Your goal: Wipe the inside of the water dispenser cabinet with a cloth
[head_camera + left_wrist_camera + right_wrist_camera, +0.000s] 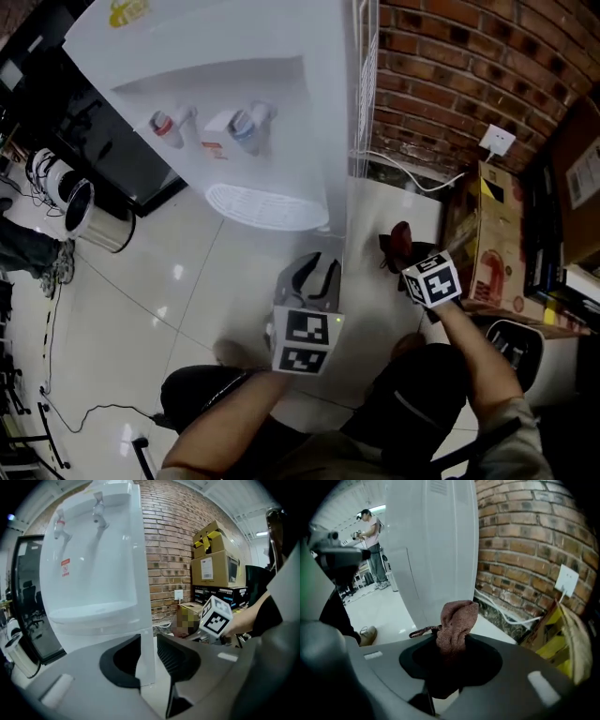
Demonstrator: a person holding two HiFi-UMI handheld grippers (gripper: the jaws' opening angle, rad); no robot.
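Beside a brick wall (450,75), we face a white water dispenser (234,103) from above. Our right gripper (451,651) pinches a bunched reddish-brown cloth (457,618) and holds it near the dispenser's side, ready for wiping. Our left gripper (147,660) has its jaws slightly spread around the cabinet's white front edge (144,630), apparently to swing a door open. The inside is not showing yet.

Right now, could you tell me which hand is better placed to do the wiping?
Right. The right gripper grips the cloth; the left gripper holds no cloth, its fingers apart at the dispenser edge.
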